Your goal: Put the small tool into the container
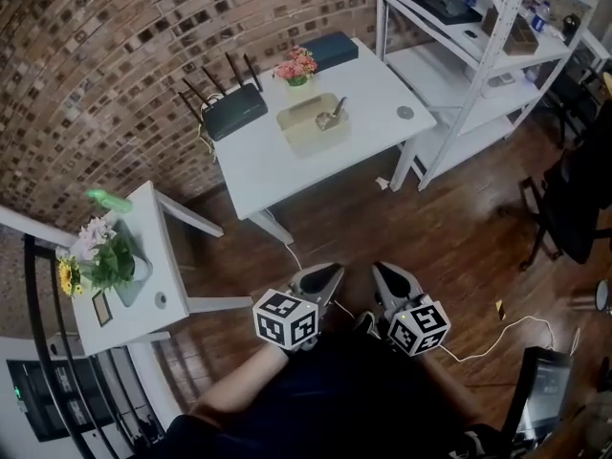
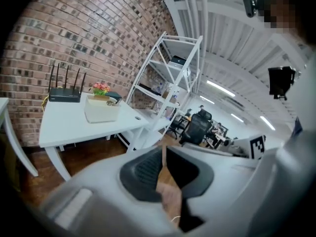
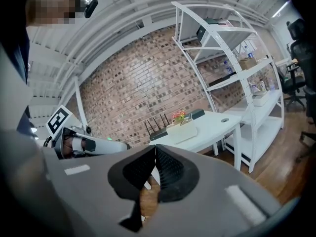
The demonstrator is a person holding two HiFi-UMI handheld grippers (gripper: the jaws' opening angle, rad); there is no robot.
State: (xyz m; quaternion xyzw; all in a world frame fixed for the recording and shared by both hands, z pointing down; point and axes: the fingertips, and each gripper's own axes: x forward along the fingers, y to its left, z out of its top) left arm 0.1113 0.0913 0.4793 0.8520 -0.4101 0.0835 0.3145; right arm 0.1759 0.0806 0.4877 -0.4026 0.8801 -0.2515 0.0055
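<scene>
Brick wall [image 1: 115,55] above a wood floor [image 1: 411,228], with a white desk [image 1: 258,165] against the wall. On the desk a router [image 1: 234,110] sits at 10 o'clock of the cream container [image 1: 298,134]. The tool [image 1: 330,118] lies inside it, handle leaning toward 1 o'clock. A shelf [image 1: 459,75] stands at the desk's 3 o'clock. Left tongs [image 1: 320,277] and right tongs [image 1: 390,279] — both pressed together, empty — hang side by side at the desk's 6 o'clock.

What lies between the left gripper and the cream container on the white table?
In the head view, wooden floor, a thin white cable and bare tabletop separate the left gripper from the container.
</scene>
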